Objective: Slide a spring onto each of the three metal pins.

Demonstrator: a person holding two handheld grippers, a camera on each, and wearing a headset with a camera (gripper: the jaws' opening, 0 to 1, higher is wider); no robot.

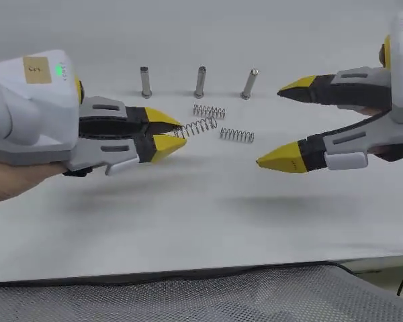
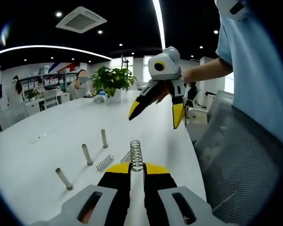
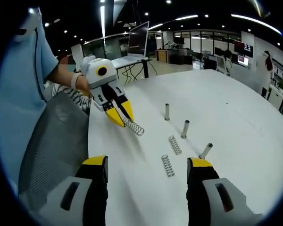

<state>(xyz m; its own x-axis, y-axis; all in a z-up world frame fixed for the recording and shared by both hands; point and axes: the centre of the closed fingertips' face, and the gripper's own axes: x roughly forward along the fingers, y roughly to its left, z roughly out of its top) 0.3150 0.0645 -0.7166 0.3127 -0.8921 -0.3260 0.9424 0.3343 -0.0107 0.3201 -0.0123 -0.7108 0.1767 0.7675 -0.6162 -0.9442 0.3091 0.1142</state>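
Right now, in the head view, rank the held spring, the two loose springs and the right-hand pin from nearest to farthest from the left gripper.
1. held spring: clamped in the left gripper, sticking out past its tips.
2. back loose spring and front loose spring: both lie on the table to the right, too close to call.
3. right-hand pin: far end of the row.

2 springs [image 1: 237, 135] lie jst b4 pins [image 1: 200, 82].

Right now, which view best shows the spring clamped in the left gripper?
The left gripper view: the held spring stands close and centred, coils distinct, rising from the shut left gripper. The head view shows it sideways, small, near a loose spring. The right gripper view shows it smaller, from afar.
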